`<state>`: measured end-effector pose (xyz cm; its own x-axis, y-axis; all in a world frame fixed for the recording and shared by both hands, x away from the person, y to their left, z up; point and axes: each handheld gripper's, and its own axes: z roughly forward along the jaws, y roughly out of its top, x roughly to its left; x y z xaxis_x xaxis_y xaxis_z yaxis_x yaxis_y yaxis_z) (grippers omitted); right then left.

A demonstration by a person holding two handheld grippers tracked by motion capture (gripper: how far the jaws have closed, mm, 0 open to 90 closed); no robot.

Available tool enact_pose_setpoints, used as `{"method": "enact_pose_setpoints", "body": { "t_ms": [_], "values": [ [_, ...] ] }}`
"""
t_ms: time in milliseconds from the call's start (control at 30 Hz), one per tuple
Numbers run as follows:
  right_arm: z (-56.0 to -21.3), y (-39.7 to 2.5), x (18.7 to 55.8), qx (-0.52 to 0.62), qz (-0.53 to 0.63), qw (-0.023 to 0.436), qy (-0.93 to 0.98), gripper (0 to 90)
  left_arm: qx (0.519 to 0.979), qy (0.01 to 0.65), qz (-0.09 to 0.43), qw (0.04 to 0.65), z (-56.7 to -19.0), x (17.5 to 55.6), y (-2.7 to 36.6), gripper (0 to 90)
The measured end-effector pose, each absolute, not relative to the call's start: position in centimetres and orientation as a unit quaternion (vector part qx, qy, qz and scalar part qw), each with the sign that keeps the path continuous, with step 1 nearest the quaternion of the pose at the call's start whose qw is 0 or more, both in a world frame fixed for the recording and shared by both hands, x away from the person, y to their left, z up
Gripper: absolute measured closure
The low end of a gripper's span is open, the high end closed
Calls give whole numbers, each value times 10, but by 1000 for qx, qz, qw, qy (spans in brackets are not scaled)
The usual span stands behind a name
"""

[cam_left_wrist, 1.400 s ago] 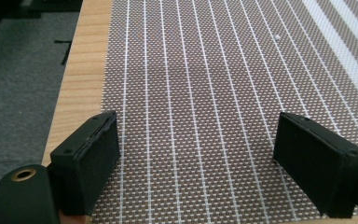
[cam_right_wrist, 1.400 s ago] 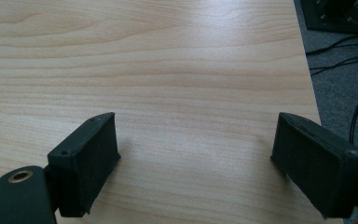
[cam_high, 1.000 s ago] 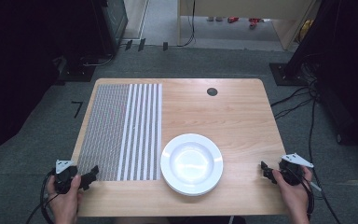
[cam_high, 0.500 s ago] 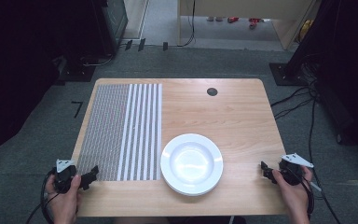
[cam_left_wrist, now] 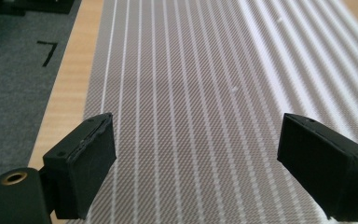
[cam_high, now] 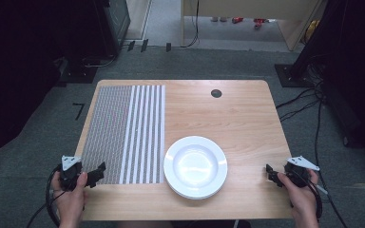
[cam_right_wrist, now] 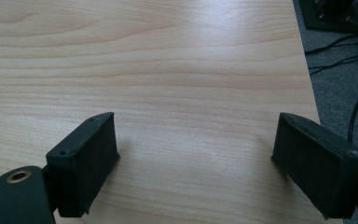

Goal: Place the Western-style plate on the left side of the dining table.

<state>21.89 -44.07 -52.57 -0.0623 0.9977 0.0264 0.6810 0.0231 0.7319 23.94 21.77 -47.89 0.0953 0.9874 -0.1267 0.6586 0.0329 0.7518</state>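
A white round plate (cam_high: 196,166) rests on the wooden table (cam_high: 237,118) near its front edge, just right of a grey-and-white striped placemat (cam_high: 123,133). My left gripper (cam_high: 99,171) is held low at the placemat's front left corner, open, with only the striped cloth (cam_left_wrist: 196,102) between its jaws. At the table's front right edge my right gripper (cam_high: 269,173) is open too, and bare wood (cam_right_wrist: 186,84) lies between its jaws. Both stand apart from the plate.
A small dark round hole (cam_high: 216,93) sits near the table's far edge. Cables (cam_high: 309,99) trail over the grey carpet to the right. Dark equipment (cam_high: 109,19) stands beyond the far left corner.
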Motion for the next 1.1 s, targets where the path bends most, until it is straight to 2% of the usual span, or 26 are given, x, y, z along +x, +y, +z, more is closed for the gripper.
{"method": "enact_pose_setpoints", "body": {
  "t_ms": [467, 633, 800, 1100],
  "values": [
    [-526, -443, 219, 627, 301, 260, 670, 118, 656, 610, 240, 373, -455, 261, 184, 115],
    [-526, -443, 219, 627, 301, 260, 670, 117, 660, 598, 234, 390, -447, 269, 160, 116],
    [-526, -443, 219, 629, 300, 261, 668, 115, 675, 581, 222, 397, -451, 271, 141, 116],
    [-526, -443, 219, 630, 299, 261, 667, 115, 691, 564, 200, 405, -460, 268, 131, 116]
  ]
}}
